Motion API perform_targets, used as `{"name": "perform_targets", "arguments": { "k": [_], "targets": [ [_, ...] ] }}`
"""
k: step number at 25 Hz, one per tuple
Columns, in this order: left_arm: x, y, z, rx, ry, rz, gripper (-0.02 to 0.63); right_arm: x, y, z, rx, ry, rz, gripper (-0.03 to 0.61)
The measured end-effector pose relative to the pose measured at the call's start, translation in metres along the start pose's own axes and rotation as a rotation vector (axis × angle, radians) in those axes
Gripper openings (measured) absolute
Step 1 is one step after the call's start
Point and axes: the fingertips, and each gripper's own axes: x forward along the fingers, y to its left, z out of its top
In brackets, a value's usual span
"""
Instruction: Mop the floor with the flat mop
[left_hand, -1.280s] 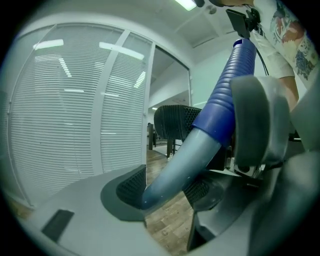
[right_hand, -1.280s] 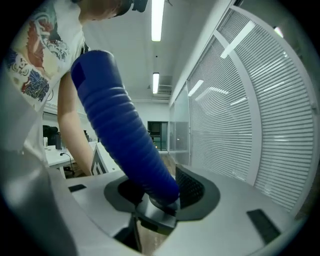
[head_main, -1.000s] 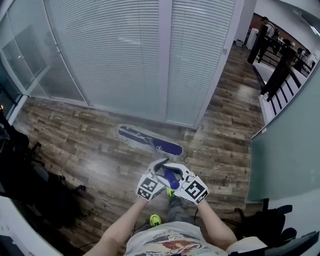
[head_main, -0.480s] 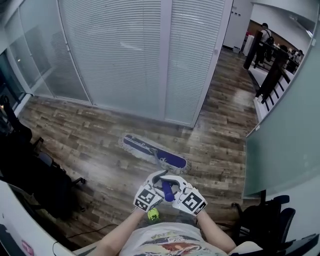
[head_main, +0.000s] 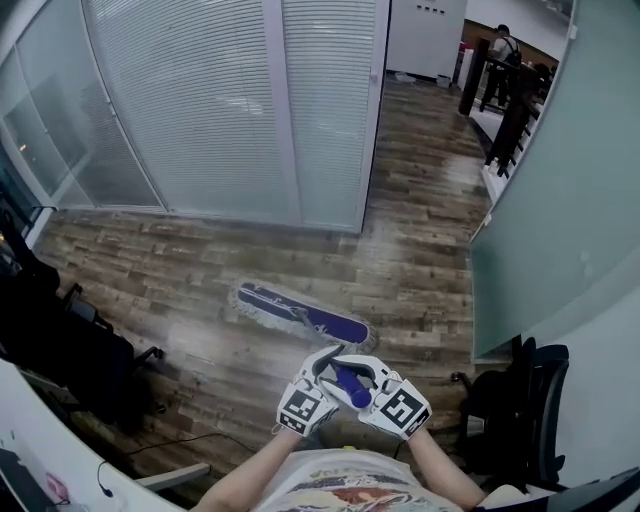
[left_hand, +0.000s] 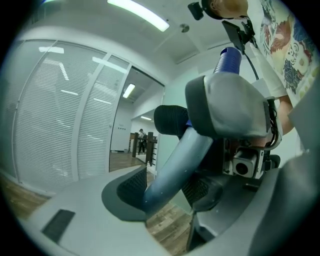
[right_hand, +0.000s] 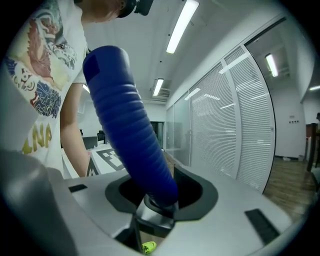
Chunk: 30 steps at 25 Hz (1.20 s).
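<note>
Blue mop handle (right_hand: 131, 131) is gripped by left hand-held gripper (left_hand: 166, 188) and right hand-held gripper (right_hand: 161, 194), whose jaws just tightened.

Forearms forward, left tongs (head_main: 322, 362) and right tongs (head_main: 366, 370) side by side grip the mop handle (head_main: 349, 384); the right jaws have just been closing on it.

The flat mop (head_main: 303, 315) has a blue head with a pale fringe and a ribbed deep-blue grip (right_hand: 127, 130); the floor (head_main: 170, 270) is brown wood-plank.

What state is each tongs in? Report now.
Left tongs: closed on the mop pole.
Right tongs: closed on the blue grip, jaws just closed further.
</note>
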Motion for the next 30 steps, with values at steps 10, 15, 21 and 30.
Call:
{"name": "perform_targets", "arguments": {
  "k": [10,15,21,30],
  "targets": [
    [-0.045,-0.096,-0.041,-0.004,0.063,0.017,0.187,-0.054,0.102,-0.038,-0.133,0.067,0.157,0.15],
    [-0.038,-0.091,-0.052,0.099,0.086,-0.034,0.181,-0.05,0.092,-0.047,-0.12,0.001,0.113,0.152],
    [-0.03,-0.058,-0.074,0.094,0.116,-0.082,0.184,-0.018,0.072,-0.07,-0.099,0.062,0.11,0.158],
    [0.007,0.087,-0.052,0.06,0.076,-0.117,0.195,0.093,-0.032,-0.049,-0.095,0.124,0.08,0.158]
  ]
}}
